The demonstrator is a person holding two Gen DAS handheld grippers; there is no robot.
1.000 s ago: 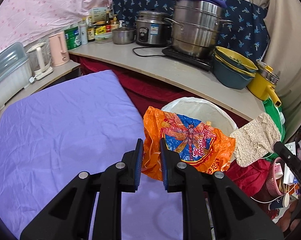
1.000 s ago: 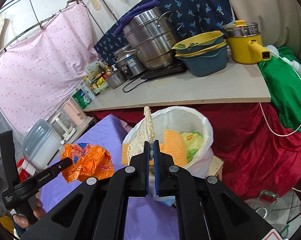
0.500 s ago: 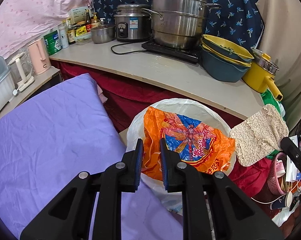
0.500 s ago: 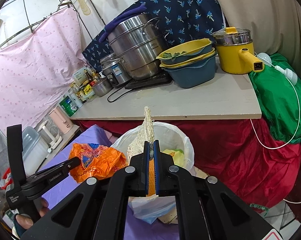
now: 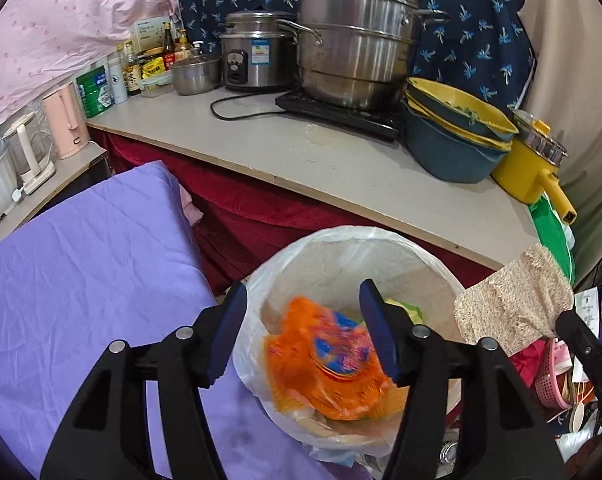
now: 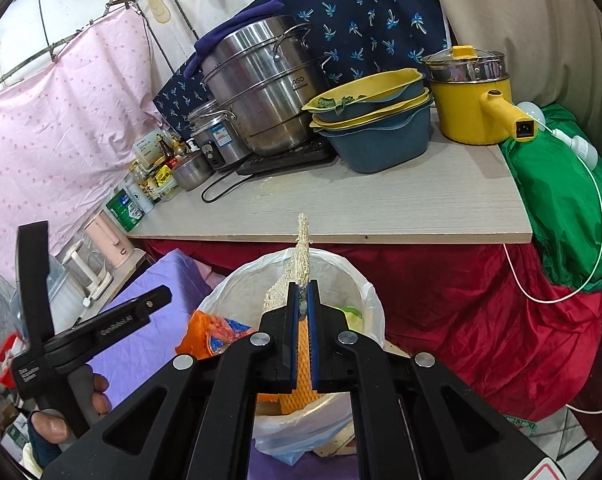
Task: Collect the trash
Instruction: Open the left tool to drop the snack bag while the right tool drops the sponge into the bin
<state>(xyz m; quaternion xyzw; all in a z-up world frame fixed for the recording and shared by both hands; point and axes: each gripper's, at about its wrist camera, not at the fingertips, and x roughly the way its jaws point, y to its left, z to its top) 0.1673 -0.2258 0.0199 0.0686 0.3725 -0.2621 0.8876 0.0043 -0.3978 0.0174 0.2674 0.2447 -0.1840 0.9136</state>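
Observation:
A bin lined with a white bag (image 5: 341, 240) stands below the counter edge. My left gripper (image 5: 303, 310) hangs over it, its jaws opening. The orange snack bag (image 5: 333, 364) is blurred and loose below them, inside the bin and touching neither pad. In the right wrist view the same orange bag (image 6: 209, 332) lies at the left rim of the bin (image 6: 365, 296). My right gripper (image 6: 300, 300) is shut on a beige loofah sponge (image 6: 297, 264) held upright above the bin. The loofah sponge (image 5: 513, 304) also shows at the right of the left wrist view.
A purple sheet (image 5: 81, 272) covers the surface left of the bin. The counter (image 5: 321, 156) behind carries a steel steamer (image 5: 357, 32), a rice cooker (image 5: 257, 56), stacked bowls (image 5: 453, 140) and a yellow pot (image 6: 473, 104). Red cloth (image 6: 461, 312) hangs below; a green bag (image 6: 561, 192) sits right.
My left gripper moved over the bin and opened, and the orange bag dropped from it into the bin. My right gripper carried the loofah closer to the bin.

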